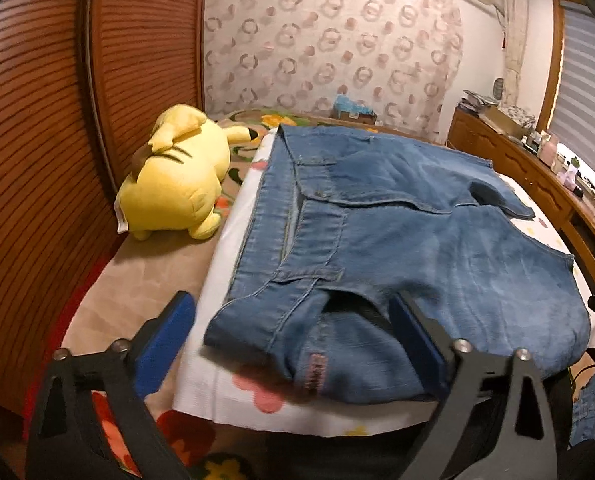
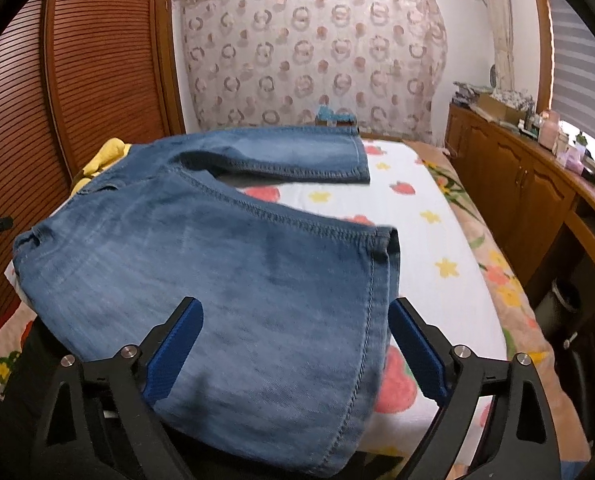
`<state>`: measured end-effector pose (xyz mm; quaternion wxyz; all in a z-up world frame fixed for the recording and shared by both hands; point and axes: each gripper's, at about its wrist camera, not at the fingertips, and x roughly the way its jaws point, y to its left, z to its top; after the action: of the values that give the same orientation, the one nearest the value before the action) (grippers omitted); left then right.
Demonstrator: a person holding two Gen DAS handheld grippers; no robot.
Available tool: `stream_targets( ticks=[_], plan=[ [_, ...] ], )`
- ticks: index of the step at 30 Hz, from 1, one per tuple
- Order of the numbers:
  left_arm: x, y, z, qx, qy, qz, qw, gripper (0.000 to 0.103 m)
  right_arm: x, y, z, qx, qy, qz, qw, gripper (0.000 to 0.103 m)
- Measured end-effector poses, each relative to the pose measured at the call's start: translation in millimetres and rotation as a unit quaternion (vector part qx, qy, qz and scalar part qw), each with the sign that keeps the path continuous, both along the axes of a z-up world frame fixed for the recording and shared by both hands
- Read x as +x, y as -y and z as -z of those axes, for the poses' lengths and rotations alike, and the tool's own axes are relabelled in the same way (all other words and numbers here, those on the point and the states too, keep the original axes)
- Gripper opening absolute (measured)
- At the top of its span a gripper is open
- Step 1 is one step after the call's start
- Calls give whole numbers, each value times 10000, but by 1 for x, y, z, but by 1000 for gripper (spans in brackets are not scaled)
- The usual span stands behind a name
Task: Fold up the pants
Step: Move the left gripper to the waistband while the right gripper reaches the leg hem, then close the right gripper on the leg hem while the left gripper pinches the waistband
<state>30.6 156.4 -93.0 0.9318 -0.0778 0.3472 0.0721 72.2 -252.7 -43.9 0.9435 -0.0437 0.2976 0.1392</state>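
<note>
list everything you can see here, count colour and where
jeans: one pair, blue denim, spread on the white cloth
cloth: one, white with strawberries and yellow stars, on the bed
plush toy: one, yellow, left of the jeans by the wardrobe
wardrobe: brown slatted doors, left side
curtain: pink ring pattern, back wall
cabinet: brown wood, cluttered top, right wall
left claw: open, blue pads, at the waistband
right claw: open, blue pads, over a leg

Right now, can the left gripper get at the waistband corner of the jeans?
Probably yes: the left gripper is open, and the jeans waistband corner lies between its fingers with nothing in the way.
</note>
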Motion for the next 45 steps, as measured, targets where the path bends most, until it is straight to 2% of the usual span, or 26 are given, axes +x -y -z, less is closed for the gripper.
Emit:
stream_targets(
  ticks=[4, 14, 18, 21, 27, 36, 38, 39, 41, 43, 45],
  plan=[
    [1, -7, 16, -50, -178, -50, 9998, 77, 3, 0, -4, -33, -89, 28, 10000, 92],
    [-2, -17, 43, -146, -416, -196, 9988, 73, 10, 4, -6, 15, -306, 10, 9995, 88],
    [-5, -18, 42, -147, -283, -240, 9992, 57, 16, 6, -6, 30, -414, 4, 9991, 87],
    [-5, -19, 42, -204, -214, -205, 9994, 53, 16, 12, -1, 36, -429, -6, 9991, 84],
    [-1, -19, 44, -165, -297, -201, 9992, 52, 20, 15, 3, 35, -473, 10, 9989, 78],
    [2, -15, 46, 28, -434, -220, 9988, 52, 17, 16, 7, -176, -485, 80, 9986, 77],
    [1, -15, 46, -49, -349, -148, 9993, 36, 16, 14, 7, -223, -476, 85, 9986, 77],
    [0, -13, 45, -93, -309, -113, 9994, 29, 16, 14, 7, -226, -477, 79, 9986, 75],
    [-1, -6, 41, 31, -272, -96, 9996, 23, 16, 13, 7, -244, -478, 66, 9985, 70],
    [-4, -1, 31, 106, -93, -61, 9999, 19, 15, 15, 6, -236, -483, 86, 9985, 60],
    [-5, 1, 20, 88, 64, -20, 9999, 18, 17, 18, 4, -218, -485, 138, 9985, 40]
  ],
)
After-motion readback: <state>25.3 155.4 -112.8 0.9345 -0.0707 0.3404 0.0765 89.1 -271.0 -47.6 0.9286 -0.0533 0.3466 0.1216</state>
